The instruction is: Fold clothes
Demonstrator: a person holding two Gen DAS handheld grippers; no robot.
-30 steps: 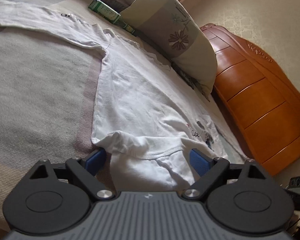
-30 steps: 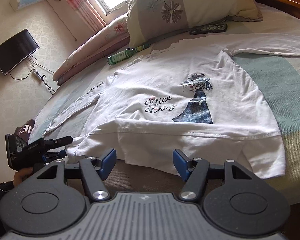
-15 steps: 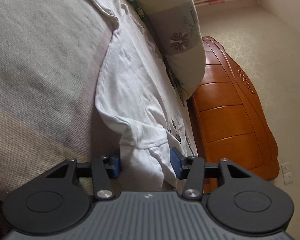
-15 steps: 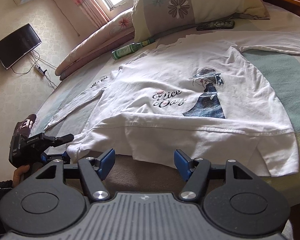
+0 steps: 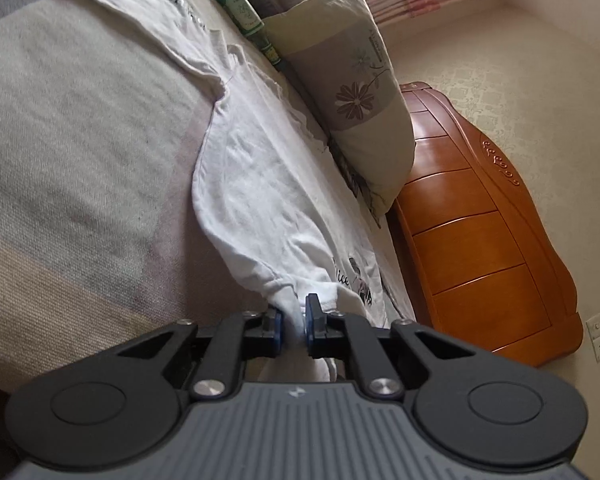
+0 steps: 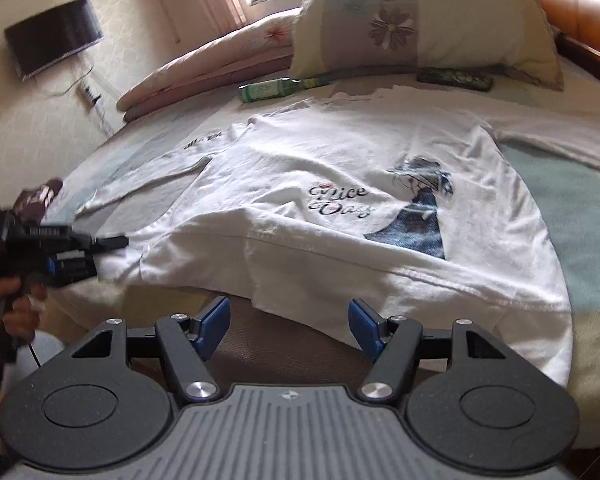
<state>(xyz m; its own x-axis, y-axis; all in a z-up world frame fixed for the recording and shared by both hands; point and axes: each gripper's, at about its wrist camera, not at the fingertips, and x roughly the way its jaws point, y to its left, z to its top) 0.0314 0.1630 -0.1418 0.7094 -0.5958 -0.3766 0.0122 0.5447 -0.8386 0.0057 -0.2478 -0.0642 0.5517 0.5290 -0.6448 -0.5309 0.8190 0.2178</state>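
Note:
A white long-sleeved shirt (image 6: 340,168) with a "Nice Day" print lies front up across the bed, its hem hanging over the near edge. My left gripper (image 5: 294,316) is shut on the hem's left corner, white cloth (image 5: 260,184) bunched between its blue pads. In the right wrist view that left gripper (image 6: 112,242) sits at the shirt's left corner, held by a person's hand (image 6: 16,304). My right gripper (image 6: 290,320) is open at the bed's edge. The middle of the hem lies just ahead of its fingertips, untouched by the pads.
A flowered pillow (image 6: 420,28) and a folded pink quilt (image 6: 204,68) lie at the head of the bed. A green bottle (image 6: 272,89) and a dark flat device (image 6: 456,78) rest above the collar. A wooden headboard (image 5: 480,240) stands beyond; a dark screen (image 6: 52,36) hangs on the wall.
My left gripper's jaws have closed from wide open onto the hem corner, and the cloth there has bunched up. My right gripper has rolled and shifted slightly along the hem, still open.

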